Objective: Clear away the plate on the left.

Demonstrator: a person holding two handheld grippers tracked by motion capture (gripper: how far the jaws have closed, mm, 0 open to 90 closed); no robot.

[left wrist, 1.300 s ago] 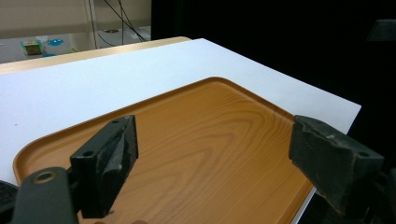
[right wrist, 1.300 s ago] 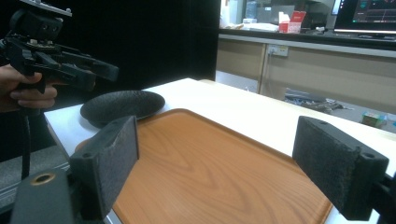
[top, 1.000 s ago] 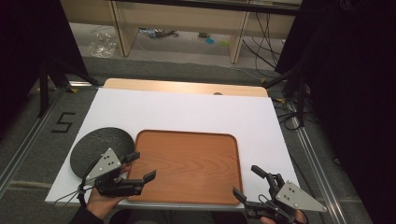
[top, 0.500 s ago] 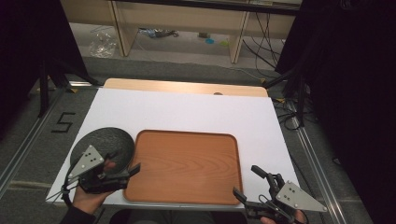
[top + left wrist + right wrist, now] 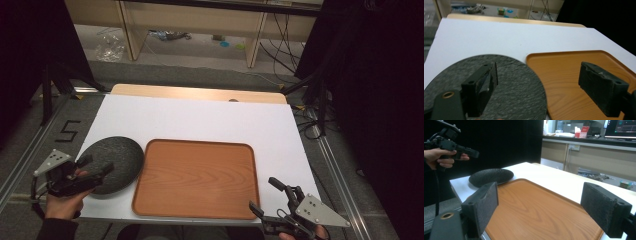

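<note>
Two grippers show at the near edge of the table in the high view. The left gripper, held in a hand, hangs over the near left part of the round dark grey speckled plate, its jaws set wide apart. That plate lies on the white sheet just left of the rectangular brown wooden tray, their rims close or touching. The right gripper sits at the near right corner of the tray, jaws also spread wide and holding nothing.

From the left gripper view, the left gripper spans the meeting of the two things: one jaw stands over the grey plate, the other over the wooden tray. Nothing lies between the jaws.

From the right gripper view, the right gripper looks across the bare tray with its jaws wide. Beyond the tray rests the dark plate, and above it the other hand holds the left gripper clear of the plate.
</note>
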